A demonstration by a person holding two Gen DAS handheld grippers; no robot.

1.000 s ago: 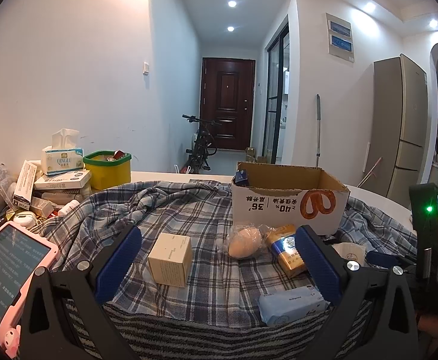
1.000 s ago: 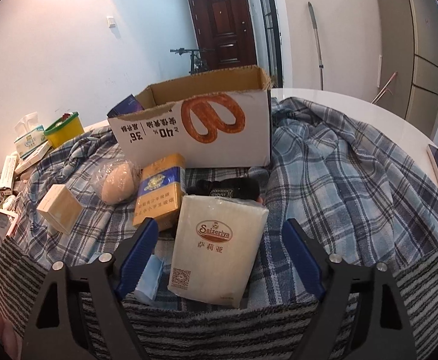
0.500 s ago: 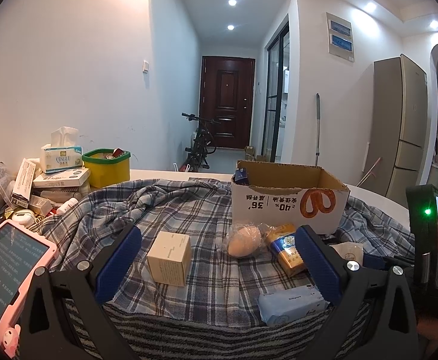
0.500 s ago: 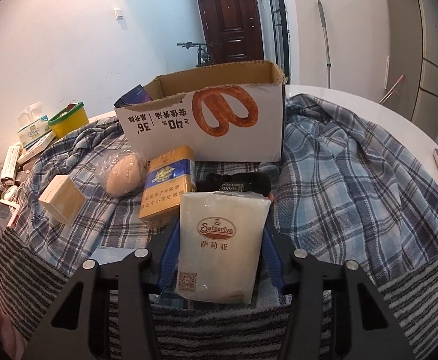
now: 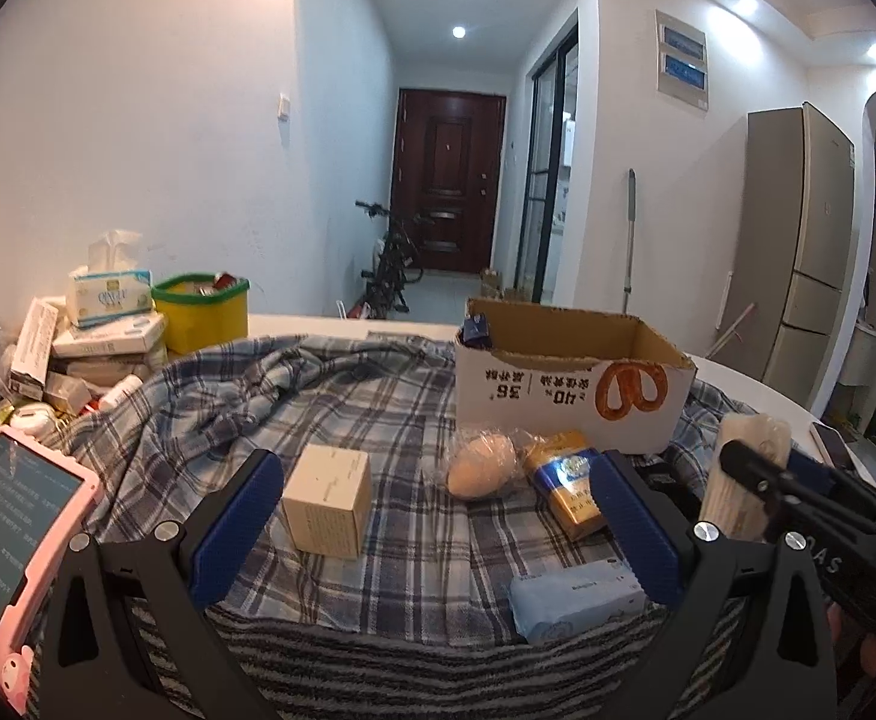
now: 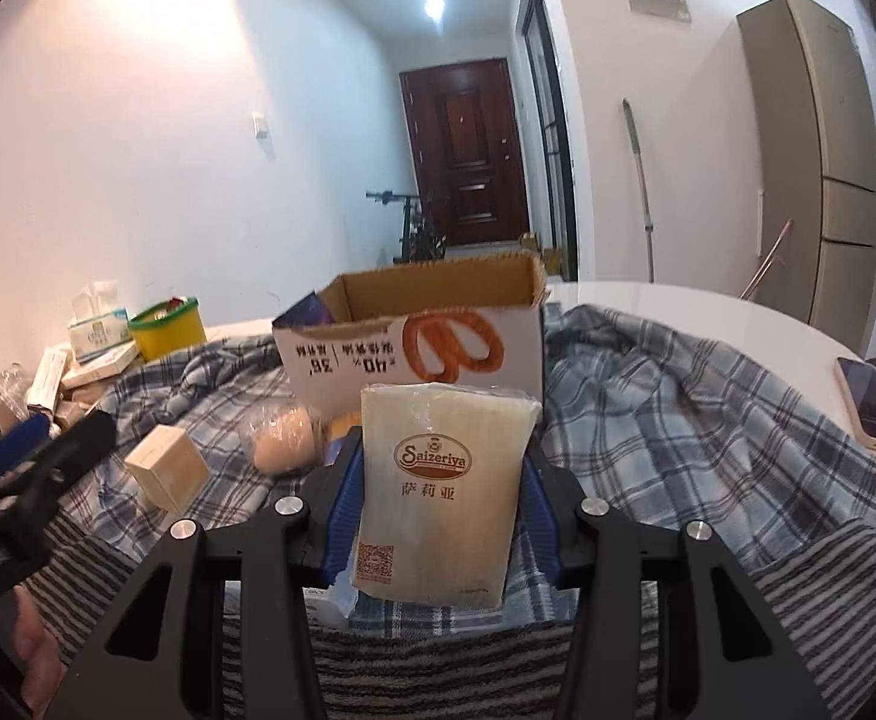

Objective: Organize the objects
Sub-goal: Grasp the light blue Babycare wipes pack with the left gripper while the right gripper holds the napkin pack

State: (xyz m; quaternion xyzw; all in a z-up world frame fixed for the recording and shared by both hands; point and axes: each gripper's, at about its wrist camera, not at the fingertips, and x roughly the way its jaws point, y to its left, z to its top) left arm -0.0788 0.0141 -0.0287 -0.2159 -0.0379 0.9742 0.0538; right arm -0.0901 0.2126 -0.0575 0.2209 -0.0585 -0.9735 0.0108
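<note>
Item: cream Saizeriya napkin pack [image 6: 441, 486], clear-wrapped, brown logo.
Axis: long side upright.
Right gripper [image 6: 438, 516]: clamped on pack.
Left gripper [image 5: 435, 516]: fingers spread, empty.

White table [image 6: 708, 324]; plaid cloth [image 6: 648, 414], phone [image 6: 867, 405] atop.

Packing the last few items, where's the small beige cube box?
In the left wrist view the beige cube box sits on the plaid cloth, left of the wrapped bun, just ahead of the open left tool.

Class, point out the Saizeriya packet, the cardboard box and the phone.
Saizeriya packet [image 6: 438, 480]: right wrist view, printed front.
Cardboard box [image 6: 378, 360]: right wrist view, white front wall.
Phone [image 6: 870, 405]: right wrist view, screen.
</note>
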